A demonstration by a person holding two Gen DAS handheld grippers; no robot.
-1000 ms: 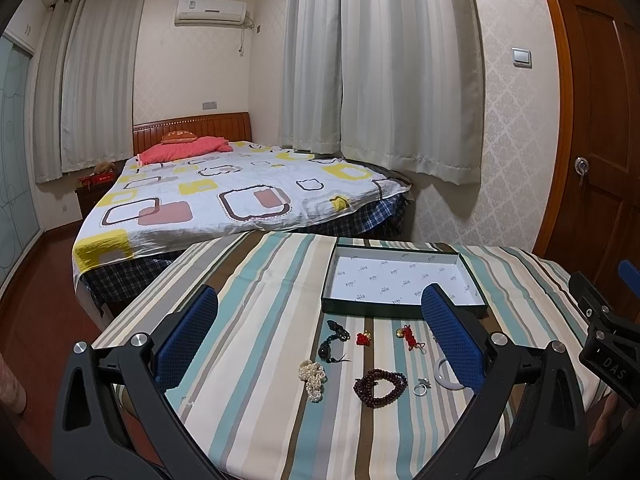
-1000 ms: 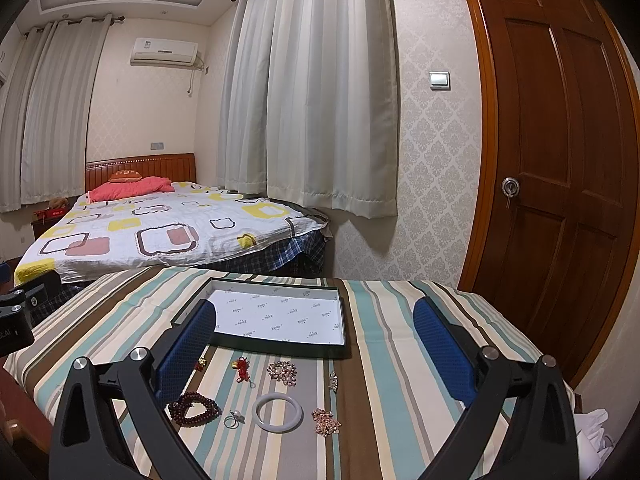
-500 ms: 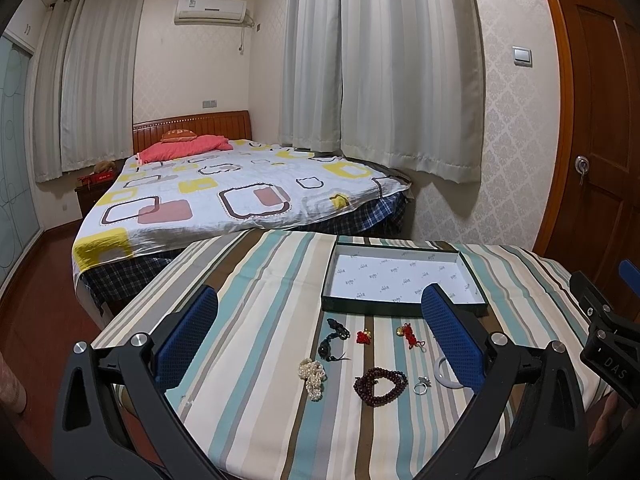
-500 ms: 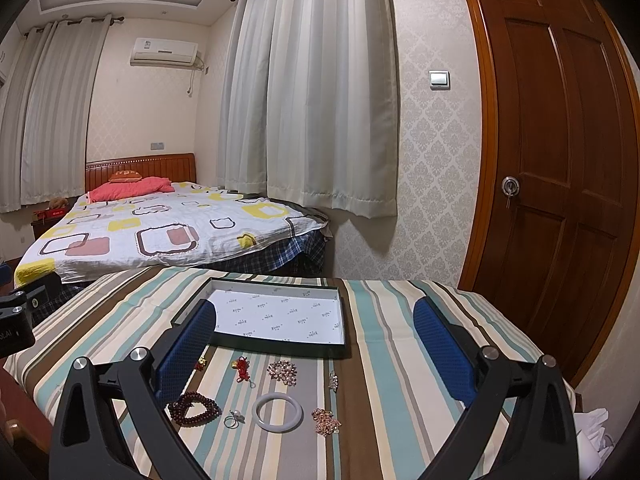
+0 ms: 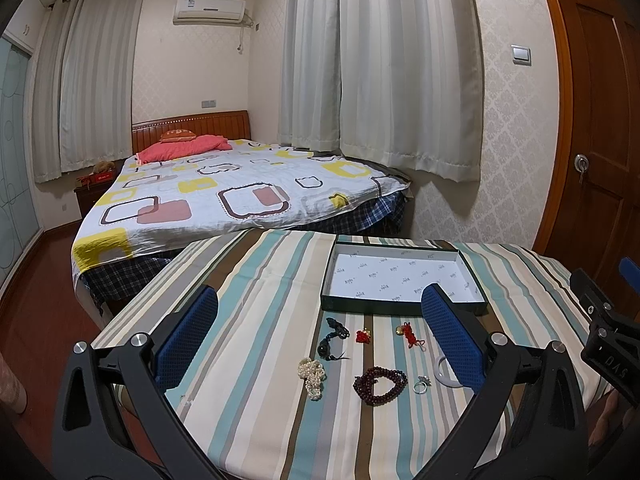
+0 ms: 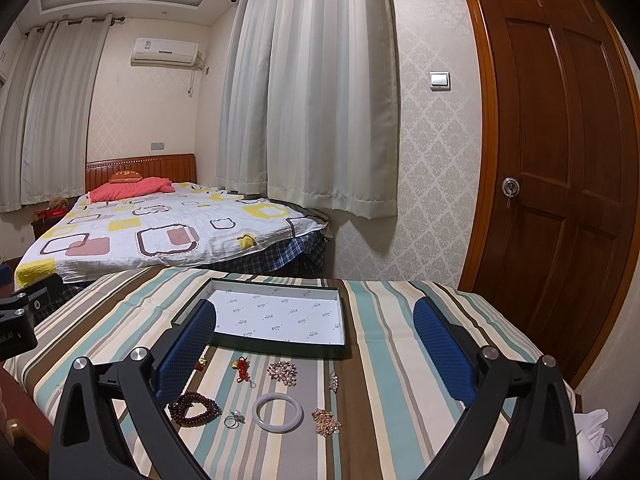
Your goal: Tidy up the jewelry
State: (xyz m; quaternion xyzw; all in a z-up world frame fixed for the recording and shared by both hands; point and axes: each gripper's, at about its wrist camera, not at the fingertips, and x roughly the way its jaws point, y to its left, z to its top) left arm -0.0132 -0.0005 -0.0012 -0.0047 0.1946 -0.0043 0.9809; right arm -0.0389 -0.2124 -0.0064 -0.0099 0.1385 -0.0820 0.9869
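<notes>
Jewelry lies on a striped tablecloth in front of a shallow dark tray [image 5: 400, 306] [image 6: 260, 346] with a white lining. In the left wrist view I see a pearl bracelet [image 5: 312, 372], a dark red bead bracelet [image 5: 380, 384], a ring [image 5: 421, 385], a dark pendant [image 5: 330, 342] and red charms [image 5: 410, 334]. The right wrist view adds a white bangle [image 6: 279, 412], a crystal brooch [image 6: 282, 372] and a rose-gold chain [image 6: 326, 422]. My left gripper [image 5: 320, 328] and right gripper [image 6: 316, 340] are both open and empty above the near table edge.
A bed [image 5: 224, 200] with a patterned quilt stands beyond the table. A wooden door [image 6: 560, 180] is at the right. Curtains hang along the wall. The table edge [image 5: 132, 320] drops off at the left.
</notes>
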